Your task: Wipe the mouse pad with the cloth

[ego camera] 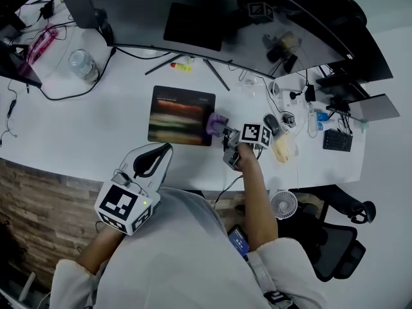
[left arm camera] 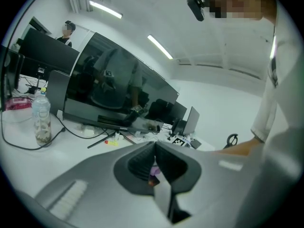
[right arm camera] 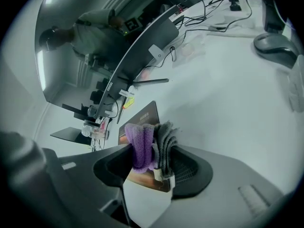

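The right gripper [ego camera: 223, 132], jaws clamped on the purple-grey cloth [ego camera: 215, 122], is at the right edge of the mouse pad [ego camera: 180, 114], which stretches leftward. The left gripper [ego camera: 165, 150], jaws together, hangs nearer.

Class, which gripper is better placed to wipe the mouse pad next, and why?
Right. The right gripper is shut on the cloth at the right edge of the mouse pad. The left gripper is shut, empty, and back by the near edge of the desk.
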